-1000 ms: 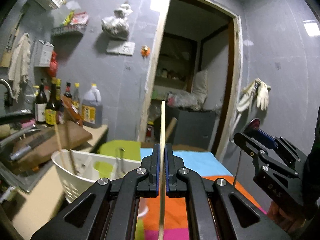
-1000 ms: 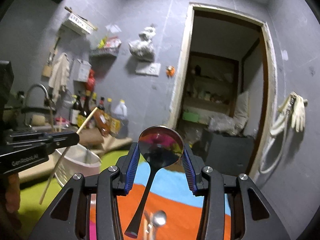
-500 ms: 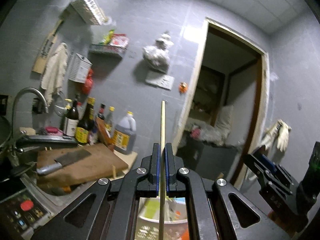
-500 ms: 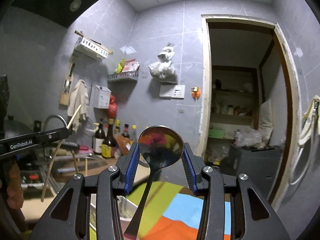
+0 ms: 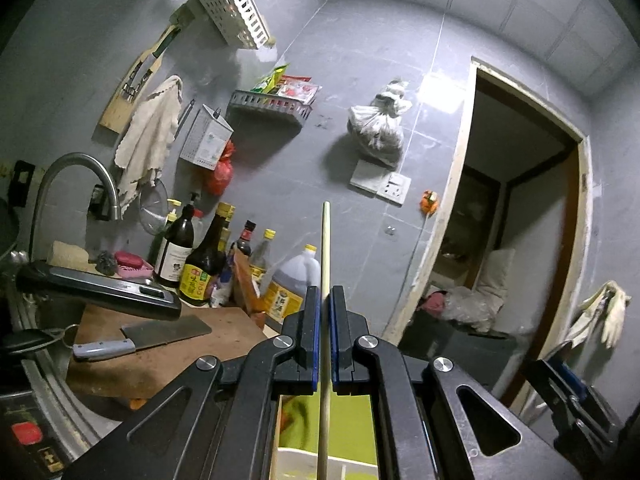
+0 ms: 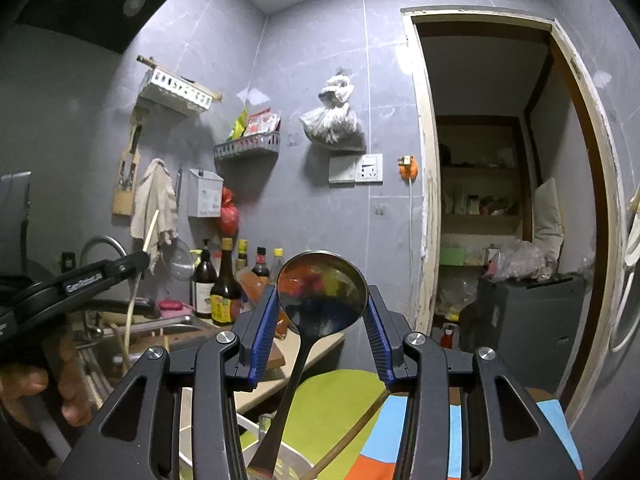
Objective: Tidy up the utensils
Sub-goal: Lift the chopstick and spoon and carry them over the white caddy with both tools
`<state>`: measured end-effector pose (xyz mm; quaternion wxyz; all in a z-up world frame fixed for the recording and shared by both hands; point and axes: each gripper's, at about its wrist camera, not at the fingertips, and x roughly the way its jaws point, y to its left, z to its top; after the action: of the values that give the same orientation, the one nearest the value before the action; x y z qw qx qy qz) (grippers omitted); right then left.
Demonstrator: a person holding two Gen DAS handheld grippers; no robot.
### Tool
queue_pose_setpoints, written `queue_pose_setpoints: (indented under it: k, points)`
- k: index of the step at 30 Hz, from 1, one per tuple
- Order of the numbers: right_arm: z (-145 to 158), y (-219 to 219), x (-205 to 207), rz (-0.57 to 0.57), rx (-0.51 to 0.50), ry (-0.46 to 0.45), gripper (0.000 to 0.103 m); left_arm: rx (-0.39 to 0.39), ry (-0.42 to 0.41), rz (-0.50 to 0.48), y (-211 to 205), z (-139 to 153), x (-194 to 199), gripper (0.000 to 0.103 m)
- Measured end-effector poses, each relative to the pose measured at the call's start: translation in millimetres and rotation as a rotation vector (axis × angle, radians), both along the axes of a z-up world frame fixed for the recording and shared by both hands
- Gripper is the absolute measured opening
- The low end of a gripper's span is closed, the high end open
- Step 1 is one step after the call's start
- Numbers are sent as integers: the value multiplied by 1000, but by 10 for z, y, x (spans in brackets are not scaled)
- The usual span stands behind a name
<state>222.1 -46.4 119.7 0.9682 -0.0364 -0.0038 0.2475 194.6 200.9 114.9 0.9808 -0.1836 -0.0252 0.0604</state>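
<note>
**Q:** Left wrist view: which containers do we see, and what do they hold?

**A:** We see a white basket (image 5: 304,462) at the lower edge, below the left gripper (image 5: 325,336); its contents are hidden from us there. On the wall hang a grey wire shelf (image 5: 268,110) holding snack packets, a white slotted rack (image 5: 234,10) and a white box (image 5: 206,138); what lies inside the last two we cannot tell. Bottles (image 5: 200,256) stand grouped on the counter beside a wooden cutting board (image 5: 160,352) bearing a cleaver (image 5: 140,338).

**Q:** How is the chopstick (image 5: 325,280) held, and which way does it run?

**A:** We find the left gripper clenched on it, the blue pads touching both sides. Its long axis runs straight along the fingers, one end rising past the fingertips toward the wall, the other dropping toward the basket.

**Q:** And the right wrist view?

**A:** We see the right gripper (image 6: 322,328) spread wide yet gripping the spoon (image 6: 322,292) by the bowl's edges. The bowl sits uppermost, facing the camera; the handle slants down and leftward toward the white basket (image 6: 280,446). At far left, the left gripper (image 6: 138,262) carries the chopstick (image 6: 150,226) tilted.
</note>
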Motion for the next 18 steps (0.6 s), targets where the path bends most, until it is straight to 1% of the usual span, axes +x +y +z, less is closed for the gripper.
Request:
queue_pose_setpoints:
  k: [3,7,12,18]
  points:
    - [-92,57,57,-11,-16,-5,40,-12,19,-6,3,-118,125,3]
    - [-197,111,111,-22,-32,-8,40,-12,33,5,-20,-236,175,3]
    - [-299,150,150,-23,-49,0,40,-33,42,2,0,-292,207,3]
    - [-401,185,174,-21,-71,13,40,-19,62,5,-66,-375,205,3]
